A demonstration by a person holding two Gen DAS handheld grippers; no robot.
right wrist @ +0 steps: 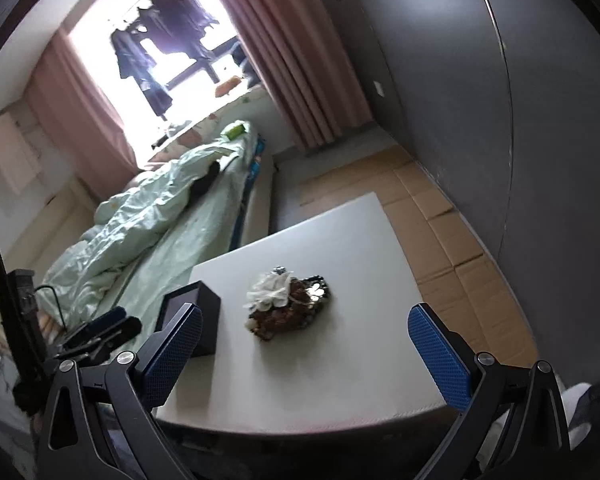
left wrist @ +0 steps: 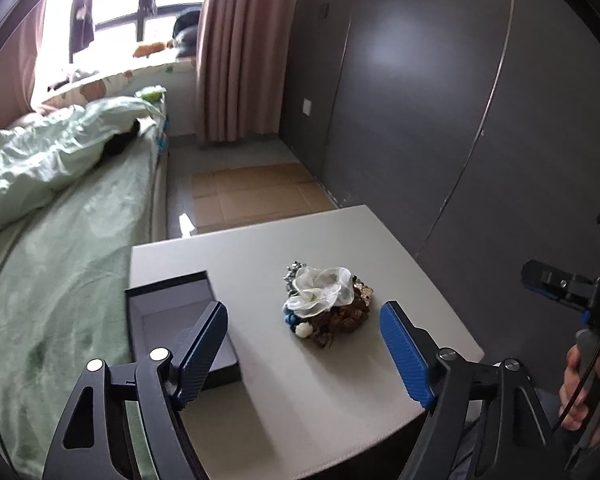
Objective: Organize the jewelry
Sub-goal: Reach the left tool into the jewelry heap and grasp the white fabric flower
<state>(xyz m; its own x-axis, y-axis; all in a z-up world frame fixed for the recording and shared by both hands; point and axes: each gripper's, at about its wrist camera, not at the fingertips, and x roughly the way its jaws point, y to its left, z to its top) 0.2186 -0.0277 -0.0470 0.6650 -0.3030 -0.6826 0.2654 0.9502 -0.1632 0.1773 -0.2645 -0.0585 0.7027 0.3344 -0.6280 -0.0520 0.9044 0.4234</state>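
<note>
Left gripper [left wrist: 302, 350] and right gripper [right wrist: 304, 354] wide open, holding nothing. Mixed jewelry pile [left wrist: 327, 304] mid white table [left wrist: 260, 240]; open dark box [left wrist: 180, 320] at left edge.

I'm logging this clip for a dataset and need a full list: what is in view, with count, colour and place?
Heap of tangled jewelry topped by a white fabric flower: one, white, brown and blue, middle of the table.
Open dark box with a grey lining: one, on the table's bed-side edge.
Square white table: one, beside the bed.
Bed with a pale green quilt: one, under the window.
Pink curtains: at the window.
Flattened brown cardboard: on the floor, by the grey wall.
Left gripper: open, above the table.
Right gripper: open, above the table.
</note>
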